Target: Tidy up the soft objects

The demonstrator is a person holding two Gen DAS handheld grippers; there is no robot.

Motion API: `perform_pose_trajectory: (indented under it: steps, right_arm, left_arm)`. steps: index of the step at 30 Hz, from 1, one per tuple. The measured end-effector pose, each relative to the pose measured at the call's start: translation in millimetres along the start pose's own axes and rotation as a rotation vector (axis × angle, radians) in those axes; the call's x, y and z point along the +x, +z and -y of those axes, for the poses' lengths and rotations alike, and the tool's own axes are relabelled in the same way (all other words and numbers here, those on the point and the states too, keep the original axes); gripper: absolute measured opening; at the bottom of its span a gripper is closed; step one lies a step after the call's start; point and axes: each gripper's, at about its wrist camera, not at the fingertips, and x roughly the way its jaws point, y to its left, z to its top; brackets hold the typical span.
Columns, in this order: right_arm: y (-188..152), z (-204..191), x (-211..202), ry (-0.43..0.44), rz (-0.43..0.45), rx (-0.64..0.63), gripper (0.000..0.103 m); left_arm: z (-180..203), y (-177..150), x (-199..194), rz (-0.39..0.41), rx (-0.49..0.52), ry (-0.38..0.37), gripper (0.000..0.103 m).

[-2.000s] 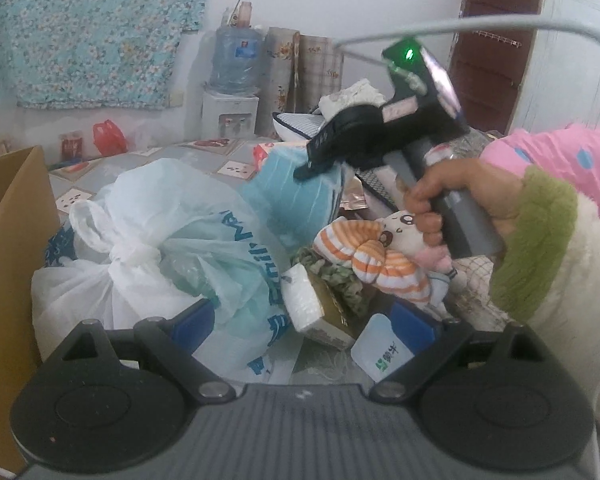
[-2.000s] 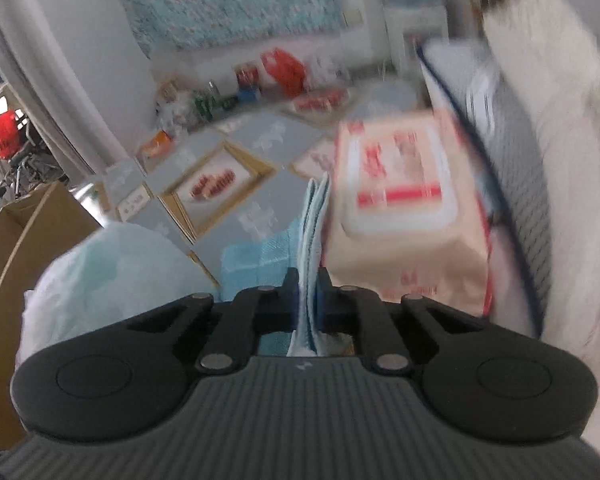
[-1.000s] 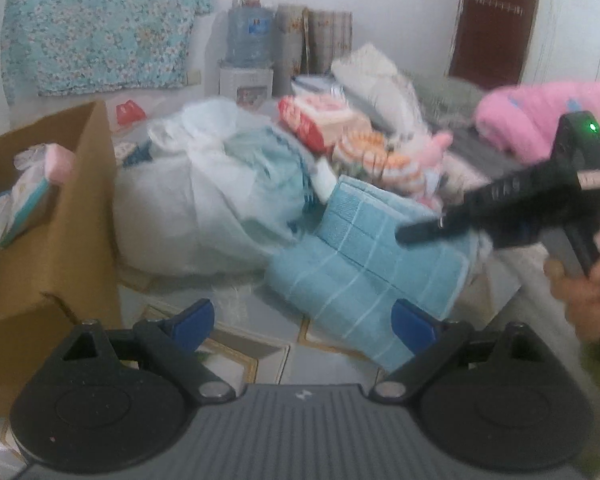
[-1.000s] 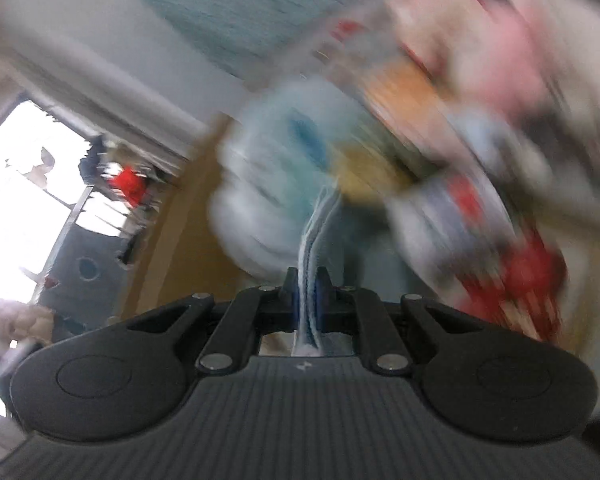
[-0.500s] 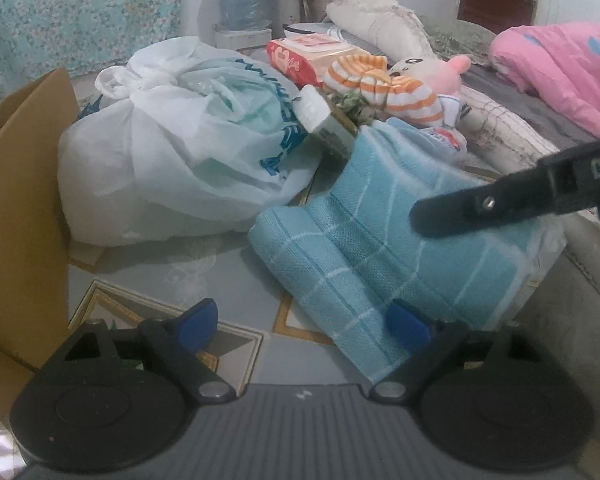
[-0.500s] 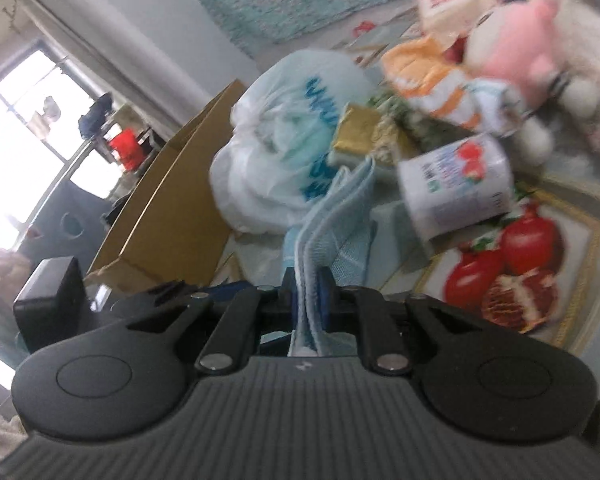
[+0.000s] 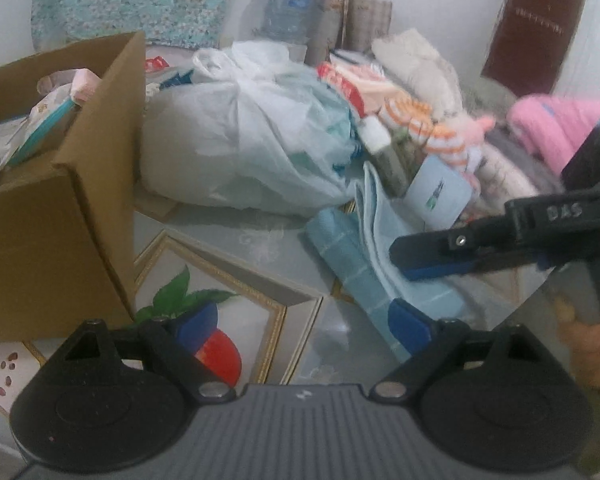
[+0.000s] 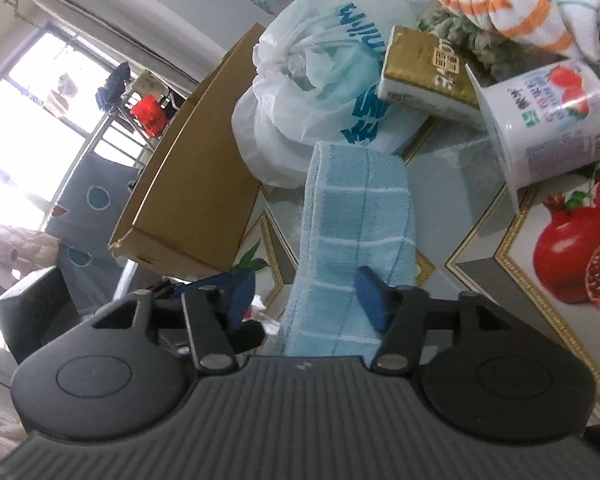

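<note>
Towel (image 8: 356,232) betw. just-opened right gripper (image 8: 306,300) jaws, loose.

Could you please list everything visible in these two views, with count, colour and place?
towel: one, light blue checked, on the floor between the right gripper's open fingers
cardboard box: one, brown, left, holding packets
plastic bag: one, white, tied, beside the box
tissue pack: one, gold, against the bag
yogurt cup: one, white, on its side
plush toy: one, orange-striped, behind the cup
left gripper: black, open, empty
right gripper: black, jaws just opened
hand: one, holding the right gripper
</note>
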Motion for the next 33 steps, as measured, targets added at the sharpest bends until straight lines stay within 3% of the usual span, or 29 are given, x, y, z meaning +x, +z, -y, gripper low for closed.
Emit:
perform_pose_trajectory:
  steps: [5,12,17,21,27,33]
  right_arm:
    - [5,17,3,0.075,0.01,0.147,0.069]
    - [0,42,-1,0.181,0.038,0.332,0.072]
    - [-3,43,-7,0.2,0.055,0.338,0.077]
    - [-1,38,-21,0.155,0.093,0.281,0.078]
    - [3,31,-32,-0.025,0.132,0.162,0.077]
    - [2,30,-14,-0.098,0.107,0.12,0.055]
  left_arm:
    - [7,8,-2,0.047,0.004,-0.073,0.093]
    - [32,14,30,-0.006,0.069,-0.084,0.092]
    - [36,11,50,-0.082,0.063,-0.116,0.072]
    - [36,12,52,-0.084,0.065,-0.125,0.066]
    - [37,18,58,-0.101,0.054,-0.148,0.06]
    - [35,26,64,-0.117,0.02,-0.182,0.059]
